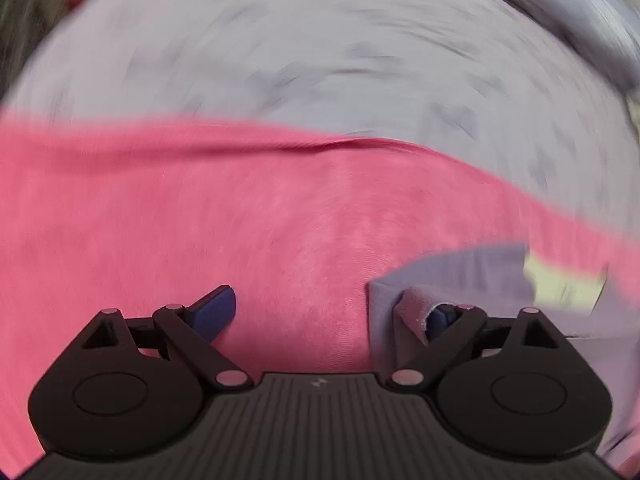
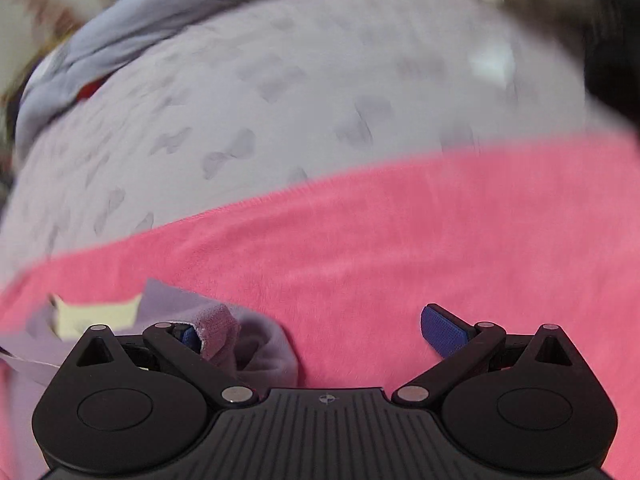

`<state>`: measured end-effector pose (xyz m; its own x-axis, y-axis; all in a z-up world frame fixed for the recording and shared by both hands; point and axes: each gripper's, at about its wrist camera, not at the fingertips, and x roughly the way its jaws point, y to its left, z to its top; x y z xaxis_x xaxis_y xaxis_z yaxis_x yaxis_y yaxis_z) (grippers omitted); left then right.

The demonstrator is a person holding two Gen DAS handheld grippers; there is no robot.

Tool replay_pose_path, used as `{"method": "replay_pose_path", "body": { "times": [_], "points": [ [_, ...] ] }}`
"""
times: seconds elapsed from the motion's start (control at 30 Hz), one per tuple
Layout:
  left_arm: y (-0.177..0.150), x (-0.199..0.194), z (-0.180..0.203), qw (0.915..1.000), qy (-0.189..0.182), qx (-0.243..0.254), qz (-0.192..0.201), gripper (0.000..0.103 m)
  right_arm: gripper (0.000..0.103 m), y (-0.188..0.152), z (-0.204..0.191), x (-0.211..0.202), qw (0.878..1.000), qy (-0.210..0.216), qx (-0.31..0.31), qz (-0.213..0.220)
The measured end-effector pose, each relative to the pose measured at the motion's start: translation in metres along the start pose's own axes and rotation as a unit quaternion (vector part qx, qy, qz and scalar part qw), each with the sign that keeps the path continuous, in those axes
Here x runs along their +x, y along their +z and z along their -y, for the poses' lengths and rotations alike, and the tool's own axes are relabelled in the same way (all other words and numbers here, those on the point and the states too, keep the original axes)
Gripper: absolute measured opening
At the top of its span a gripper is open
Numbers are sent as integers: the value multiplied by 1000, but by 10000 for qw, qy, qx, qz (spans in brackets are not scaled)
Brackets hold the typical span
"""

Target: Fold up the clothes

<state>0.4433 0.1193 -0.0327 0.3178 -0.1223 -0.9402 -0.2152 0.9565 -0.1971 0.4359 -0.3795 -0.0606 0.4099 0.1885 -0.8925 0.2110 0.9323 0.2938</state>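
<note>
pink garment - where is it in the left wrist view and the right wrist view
Left wrist: the pink garment fills the lower half, under the open left gripper.
Right wrist: it spans the lower half, rising rightward, under the open right gripper.
Shared landmark: the pale lilac patterned sheet lies beyond its far edge in both.

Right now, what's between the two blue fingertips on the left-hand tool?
In the left wrist view, only the pink garment shows between the left gripper's open fingers. A lilac cloth is draped over one fingertip.
</note>
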Motion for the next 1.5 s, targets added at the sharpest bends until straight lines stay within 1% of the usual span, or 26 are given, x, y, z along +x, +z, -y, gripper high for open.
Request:
{"method": "replay_pose_path", "body": {
  "times": [0.03,0.13,0.27,0.37,0.43,0.53,0.63,0.7,0.73,0.77,0.83,0.87,0.9,0.93,0.97,1.0,1.03,1.13,1.17,1.23,1.3,1.33,1.37,1.43,1.47,1.5],
  "points": [
    [1,1,-6,9993,-119,-346,-54,95,103,1,4,1,9997,96,200,-105],
    [0,0,-1,9983,-186,-528,-131,95,103,1,14,1,9969,381,615,-314],
    [3,2,-2,9915,-474,-1160,-338,96,103,-3,20,0,9901,660,1117,-541],
    [11,9,0,9887,-312,-1411,-399,97,103,8,11,4,9858,446,1289,-975],
    [14,10,3,9878,-271,-1470,-435,97,103,13,6,8,9840,453,1340,-1083],
    [19,8,3,9834,-546,-1671,-445,97,103,20,9,3,9762,983,1605,-1079],
    [21,7,-3,9759,-926,-1946,-332,97,103,22,24,-8,9644,1445,2034,-878],
    [20,3,-6,9714,-1164,-2063,-163,97,103,16,39,-19,9561,1737,2327,-393],
    [18,-2,-7,9716,-1186,-2048,37,97,103,13,46,-26,9510,1875,2456,-135],
    [15,-10,-7,9732,-1069,-2009,342,97,103,7,51,-35,9483,1974,2475,214],
    [3,-32,-3,9722,-477,-1858,1341,95,103,-12,46,-59,9589,1940,1859,913],
    [-5,-44,2,9695,-229,-1586,1853,95,103,-26,36,-71,9678,1772,1305,1218],
    [-15,-56,13,9675,-65,-1075,2290,95,103,-43,21,-80,9744,1549,668,1488],
    [-27,-62,29,9706,-88,-225,2394,95,101,-63,4,-86,9752,1395,58,1719],
    [-40,-69,44,9667,-110,621,2479,95,98,-85,-14,-91,9712,1284,-587,1920],
    [-63,-74,60,9586,-143,1345,2505,94,97,-110,-32,-95,9624,1195,-1222,2109],
    [-87,-78,75,9455,-177,2054,2522,94,97,-134,-48,-98,9513,1109,-1752,2280],
    [-165,-83,101,9021,-281,3391,2656,95,96,-195,-87,-88,9240,743,-2897,2384],
    [-185,-80,105,8910,-236,3666,2668,96,96,-208,-91,-79,9244,589,-3037,2229],
    [-214,-63,108,8763,176,4066,2578,96,95,-221,-84,-63,9367,312,-2983,1806],
    [-226,-39,94,8775,823,4099,2348,97,95,-229,-56,-62,9422,347,-2803,1801],
    [-228,-37,75,8848,749,3909,2422,98,94,-232,-42,-63,9452,362,-2708,1789],
    [-227,-42,56,8964,463,3621,2515,98,96,-233,-30,-68,9500,328,-2579,1732],
    [-221,-48,22,9231,464,2985,2378,100,103,-234,-6,-77,9617,-121,-2200,1629],
    [-222,-54,9,9289,468,2811,2364,100,103,-234,13,-81,9689,48,-1902,1585],
    [-225,-59,3,9280,570,2785,2410,100,103,-234,25,-84,9729,101,-1697,1568]
  ]
}}
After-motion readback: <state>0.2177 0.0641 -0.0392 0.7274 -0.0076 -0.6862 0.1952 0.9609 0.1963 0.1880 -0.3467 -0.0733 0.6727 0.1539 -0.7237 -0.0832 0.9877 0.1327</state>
